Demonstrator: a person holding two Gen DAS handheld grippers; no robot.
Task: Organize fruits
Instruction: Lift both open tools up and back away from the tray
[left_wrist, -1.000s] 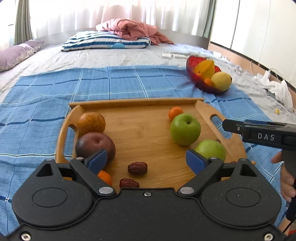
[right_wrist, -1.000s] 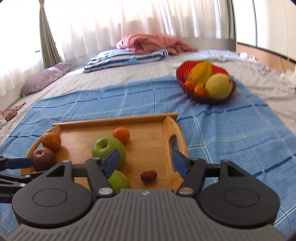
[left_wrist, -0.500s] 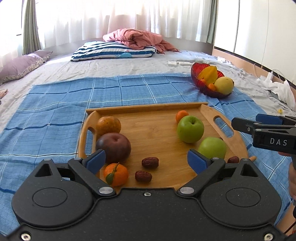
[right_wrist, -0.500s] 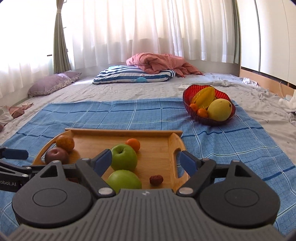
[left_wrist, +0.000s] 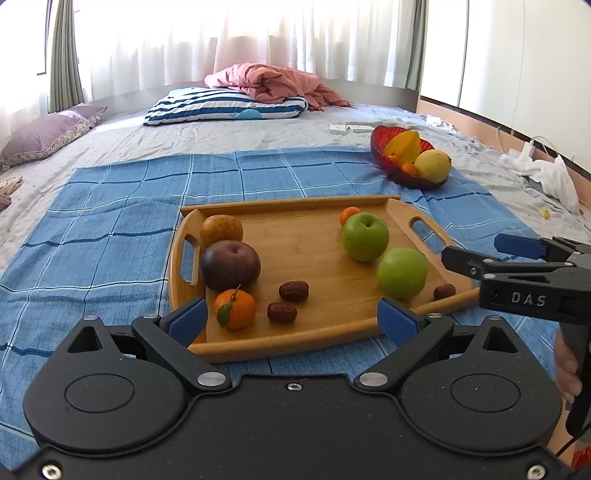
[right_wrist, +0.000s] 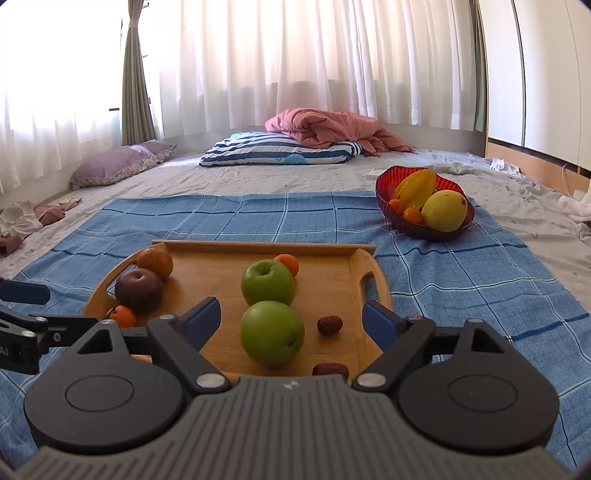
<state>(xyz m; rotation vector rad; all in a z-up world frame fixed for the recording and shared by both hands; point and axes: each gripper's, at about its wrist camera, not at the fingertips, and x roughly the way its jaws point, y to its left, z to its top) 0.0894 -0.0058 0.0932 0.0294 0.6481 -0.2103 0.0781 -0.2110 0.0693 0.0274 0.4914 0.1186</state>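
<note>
A wooden tray (left_wrist: 295, 204) on a blue checked cloth holds two green apples (left_wrist: 365, 236) (left_wrist: 402, 272), a dark red apple (left_wrist: 229, 264), a brown round fruit (left_wrist: 221, 229), two mandarins (left_wrist: 235, 308) (left_wrist: 349, 215) and three dates (left_wrist: 293, 290). My left gripper (left_wrist: 291, 319) hovers over the tray's near edge, its jaws opening with nothing gripped. My right gripper (right_wrist: 291, 319) hangs before the nearer green apple (right_wrist: 272, 332), jaws opening too, pads clear of it. A red bowl (right_wrist: 424, 230) at the far right holds a starfruit, a yellow fruit and small oranges.
The cloth (left_wrist: 110, 229) lies on a grey bed. A striped pillow (left_wrist: 225, 109), a pink blanket and a purple pillow (left_wrist: 48, 133) sit at the back. White clothes and cables (left_wrist: 543, 173) lie at the right edge. A hand (left_wrist: 567, 365) holds the right gripper.
Both grippers have pulled back from the tray, so its near edge and the leafed mandarin now show. Both pairs of jaws stand a little wider.
</note>
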